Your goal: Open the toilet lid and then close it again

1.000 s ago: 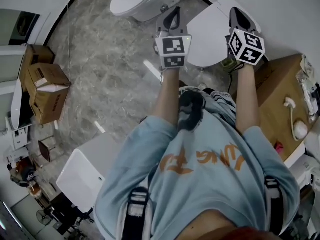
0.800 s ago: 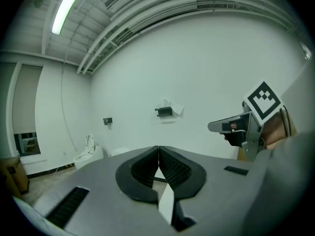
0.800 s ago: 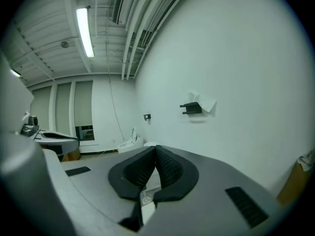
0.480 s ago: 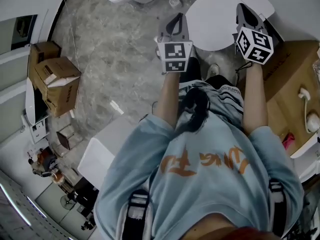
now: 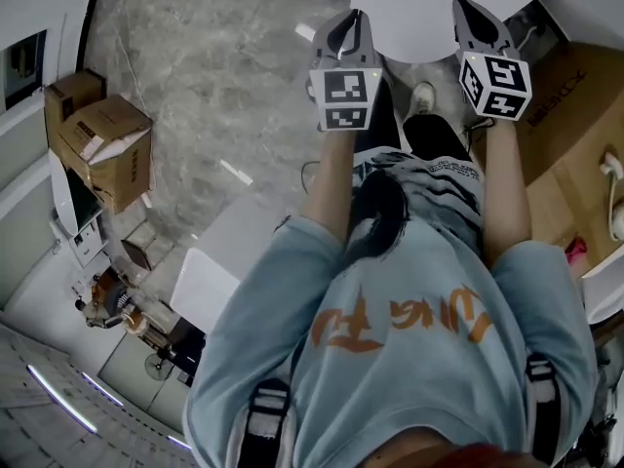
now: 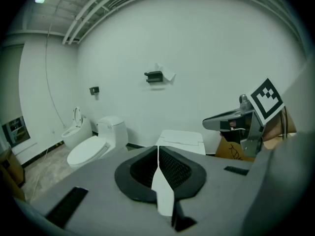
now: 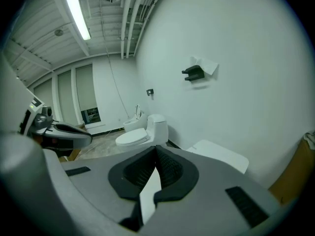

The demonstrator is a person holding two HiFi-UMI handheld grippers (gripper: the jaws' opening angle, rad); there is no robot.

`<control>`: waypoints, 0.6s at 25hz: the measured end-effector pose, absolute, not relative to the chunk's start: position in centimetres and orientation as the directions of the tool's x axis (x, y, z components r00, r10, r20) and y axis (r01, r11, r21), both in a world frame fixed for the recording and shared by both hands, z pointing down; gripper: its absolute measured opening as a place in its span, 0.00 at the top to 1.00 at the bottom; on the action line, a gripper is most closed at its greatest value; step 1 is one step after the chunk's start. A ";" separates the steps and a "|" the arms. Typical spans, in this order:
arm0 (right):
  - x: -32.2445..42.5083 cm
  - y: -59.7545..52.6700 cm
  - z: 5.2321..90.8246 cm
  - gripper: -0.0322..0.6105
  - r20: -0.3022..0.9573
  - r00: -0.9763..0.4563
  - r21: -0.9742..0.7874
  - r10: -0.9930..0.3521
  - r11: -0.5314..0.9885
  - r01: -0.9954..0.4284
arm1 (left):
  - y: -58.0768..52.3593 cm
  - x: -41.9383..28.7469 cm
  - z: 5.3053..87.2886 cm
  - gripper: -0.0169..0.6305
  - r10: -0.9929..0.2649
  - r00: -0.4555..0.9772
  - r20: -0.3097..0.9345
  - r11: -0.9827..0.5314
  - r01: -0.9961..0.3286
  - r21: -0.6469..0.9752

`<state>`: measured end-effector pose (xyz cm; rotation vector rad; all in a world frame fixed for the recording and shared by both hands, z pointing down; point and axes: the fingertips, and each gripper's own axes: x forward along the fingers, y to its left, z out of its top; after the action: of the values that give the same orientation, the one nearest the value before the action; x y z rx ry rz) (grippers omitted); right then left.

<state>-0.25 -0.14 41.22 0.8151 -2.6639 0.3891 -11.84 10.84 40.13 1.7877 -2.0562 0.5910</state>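
Observation:
The white toilet with its lid (image 5: pixel 421 10) down stands right in front of me at the top of the head view. Its flat white tank (image 6: pixel 181 140) shows ahead in the left gripper view, and the same tank (image 7: pixel 217 154) shows in the right gripper view. My left gripper (image 5: pixel 350 19) hangs shut and empty over the lid's left front edge. My right gripper (image 5: pixel 468 10) is shut and empty over the lid's right side. Neither visibly touches the lid. Each gripper sees the other: the right gripper (image 6: pixel 231 122) and the left gripper (image 7: pixel 59 132).
A second white toilet (image 6: pixel 93 146) stands further left along the wall, and a paper holder (image 6: pixel 155 75) is on the wall above. Cardboard boxes (image 5: pixel 102 149) sit at the left, a brown board (image 5: pixel 565 115) at the right, and a white fixture (image 5: pixel 219 271) lies beside my legs.
Both grippers have sunk side by side toward the toilet lid and tilted further down. The toilets have slid toward the top of the head view. Both stay shut.

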 end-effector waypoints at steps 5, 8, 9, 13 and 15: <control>-1.1 2.7 45.7 0.93 0.466 -0.779 -0.154 -0.421 0.828 -0.540 | 12.2 -10.1 45.2 0.93 -0.803 -0.068 0.593 0.068 -0.997 -0.021; -2.3 4.0 48.6 0.93 0.511 -0.768 -0.149 -0.385 0.840 -0.521 | 12.6 -10.6 48.4 0.93 -0.779 -0.032 0.627 0.041 -0.999 0.001; -2.7 4.5 49.6 0.93 0.526 -0.763 -0.148 -0.376 0.843 -0.517 | 12.7 -10.8 49.5 0.93 -0.769 -0.017 0.639 0.027 -1.000 0.005; -4.0 6.6 53.7 0.93 0.588 -0.740 -0.132 -0.326 0.864 -0.486 | 13.2 -11.2 54.2 0.93 -0.727 0.043 0.685 -0.036 -0.999 0.024; -4.4 7.8 55.9 0.90 0.620 -0.728 -0.141 -0.291 0.872 -0.469 | 13.5 -11.1 56.5 0.93 -0.707 0.070 0.704 -0.071 -0.997 0.028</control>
<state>-4.36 7.80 55.95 0.5485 -2.4308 0.3859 -11.07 13.53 56.52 1.8338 -1.6888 0.7273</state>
